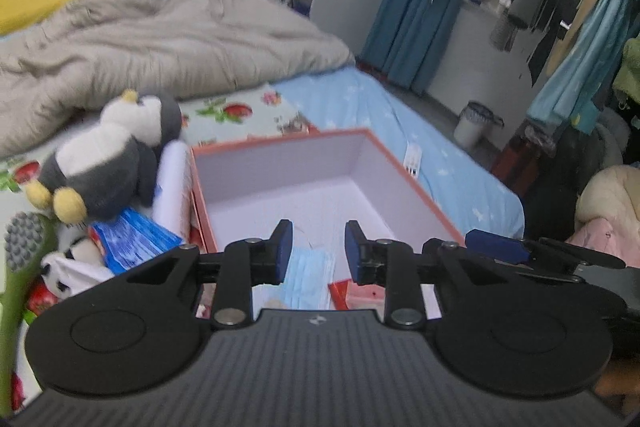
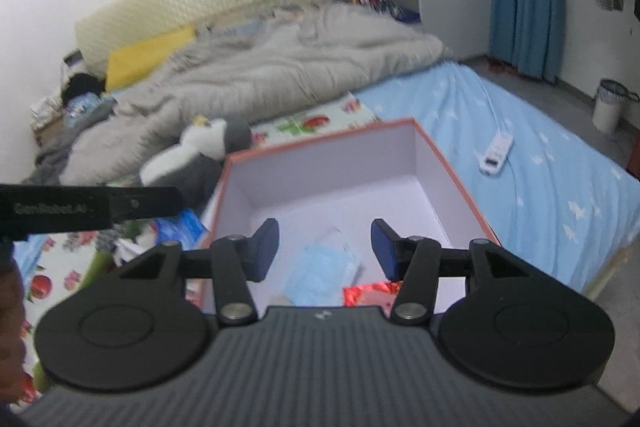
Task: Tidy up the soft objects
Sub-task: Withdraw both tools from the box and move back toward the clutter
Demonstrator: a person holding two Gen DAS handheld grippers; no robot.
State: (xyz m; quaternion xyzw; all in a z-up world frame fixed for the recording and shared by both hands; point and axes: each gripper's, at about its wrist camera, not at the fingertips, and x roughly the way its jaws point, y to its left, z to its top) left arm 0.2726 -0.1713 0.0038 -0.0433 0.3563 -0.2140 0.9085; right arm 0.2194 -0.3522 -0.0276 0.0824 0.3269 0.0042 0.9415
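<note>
The left hand-held gripper (image 1: 316, 247) is hanging over the near end of the box (image 1: 404, 169), its blue pads standing apart with nothing between them; the right hand-held gripper (image 2: 325, 247) is hanging over the same box (image 2: 452, 163), its pads spread wider and likewise gripping nothing. The box, pink-rimmed and white inside, is sitting open on the bed (image 1: 452, 167). A blue mask (image 1: 310, 279) is lying flat on the box floor at the near end, below and between the left pads, and the right view is showing the mask (image 2: 320, 273) the same way. Just beside it, a red packet (image 1: 360, 295) is lying in the near corner, also seen from the right wrist (image 2: 370, 293). Outside the box, on its left, a penguin plush (image 1: 108, 155) is lying on its back against a white roll (image 1: 172, 183), with a blue packet (image 1: 136, 241) below it. A grey quilt (image 1: 160, 39) is lying bunched behind them.
</note>
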